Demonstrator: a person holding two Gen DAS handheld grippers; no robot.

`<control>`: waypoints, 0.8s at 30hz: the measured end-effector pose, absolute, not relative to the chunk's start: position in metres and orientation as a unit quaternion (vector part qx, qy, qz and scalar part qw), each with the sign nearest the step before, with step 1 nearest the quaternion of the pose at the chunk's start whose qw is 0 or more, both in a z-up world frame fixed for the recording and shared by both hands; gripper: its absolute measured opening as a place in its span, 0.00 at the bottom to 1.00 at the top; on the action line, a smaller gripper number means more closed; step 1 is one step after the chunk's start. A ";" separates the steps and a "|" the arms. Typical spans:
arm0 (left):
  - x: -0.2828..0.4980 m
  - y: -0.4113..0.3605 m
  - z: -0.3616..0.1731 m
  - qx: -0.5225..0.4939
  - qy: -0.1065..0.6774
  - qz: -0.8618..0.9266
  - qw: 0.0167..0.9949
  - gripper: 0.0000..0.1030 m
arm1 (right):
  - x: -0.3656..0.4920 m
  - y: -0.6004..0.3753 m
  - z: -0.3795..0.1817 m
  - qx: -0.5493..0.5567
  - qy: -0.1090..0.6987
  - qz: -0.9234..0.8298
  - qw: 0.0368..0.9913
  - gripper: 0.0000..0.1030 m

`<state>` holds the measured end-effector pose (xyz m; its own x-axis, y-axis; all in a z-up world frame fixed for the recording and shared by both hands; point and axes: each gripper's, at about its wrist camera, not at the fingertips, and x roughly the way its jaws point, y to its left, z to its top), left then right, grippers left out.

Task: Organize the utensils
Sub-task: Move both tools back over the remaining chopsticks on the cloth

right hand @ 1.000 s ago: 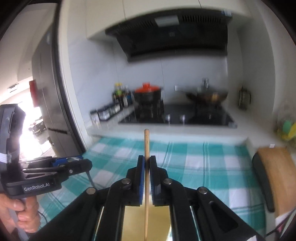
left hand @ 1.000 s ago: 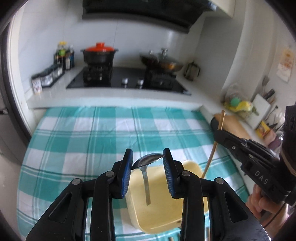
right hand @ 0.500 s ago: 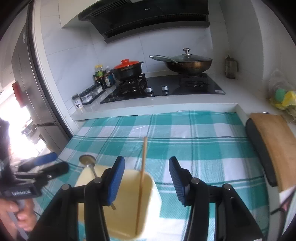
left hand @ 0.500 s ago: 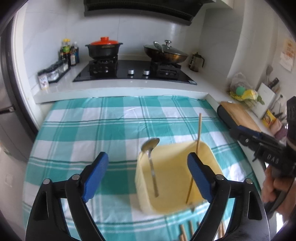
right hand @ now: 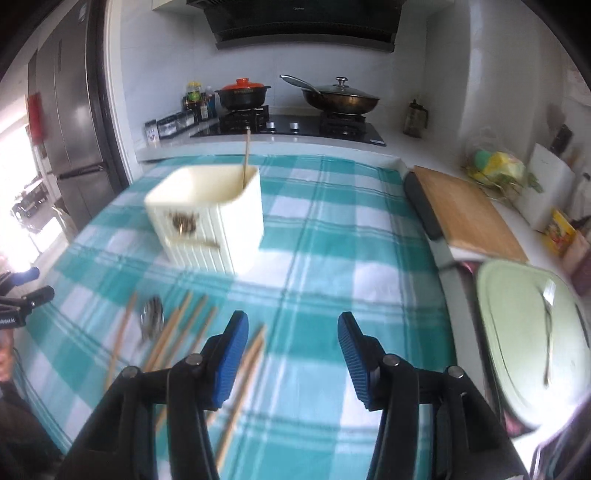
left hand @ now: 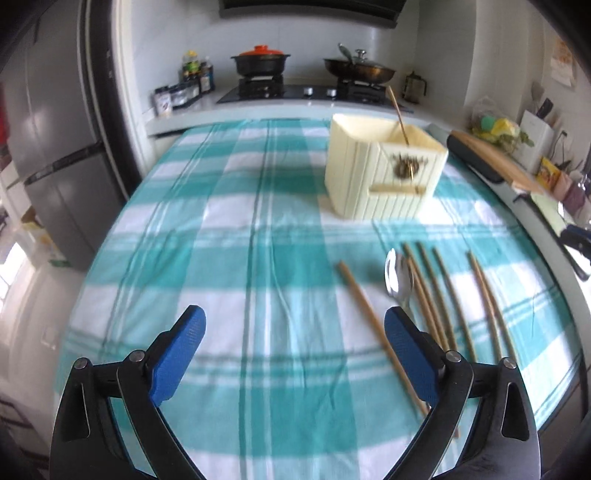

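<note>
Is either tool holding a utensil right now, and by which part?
Neither: the left tool and right tool both stand open and empty above the cloth.

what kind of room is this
A home kitchen, most likely: a gas hob carries a red-lidded pot and a lidded wok, a range hood hangs above, and a steel fridge stands alongside.
</note>
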<state>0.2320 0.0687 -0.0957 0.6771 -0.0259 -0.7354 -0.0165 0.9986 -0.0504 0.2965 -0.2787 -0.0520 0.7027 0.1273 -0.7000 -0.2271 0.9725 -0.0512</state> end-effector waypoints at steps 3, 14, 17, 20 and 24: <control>0.209 0.063 -0.114 -0.057 0.418 -0.013 0.906 0.95 | 0.247 -0.281 -0.075 -0.059 0.369 0.070 0.925 0.50; 0.195 0.038 -0.132 -0.068 0.420 -0.017 0.905 0.95 | 0.185 -0.264 -0.137 0.007 0.394 0.048 0.918 0.50; 0.193 0.032 -0.136 -0.067 0.423 -0.016 0.904 0.95 | 0.183 -0.261 -0.137 0.008 0.389 0.045 0.920 0.50; 0.193 0.027 -0.141 -0.061 0.431 -0.019 0.900 0.95 | 0.186 -0.258 -0.141 0.016 0.399 0.056 0.915 0.41; 0.194 0.024 -0.145 -0.058 0.437 -0.020 0.898 0.95 | 0.188 -0.252 -0.147 0.011 0.410 0.067 0.910 0.38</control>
<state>0.1937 0.0236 -0.1453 0.6181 -0.0870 -0.7813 -0.0150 0.9924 -0.1224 0.1882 -0.2521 -0.1470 0.6555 0.1320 -0.7435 -0.1132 0.9907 0.0760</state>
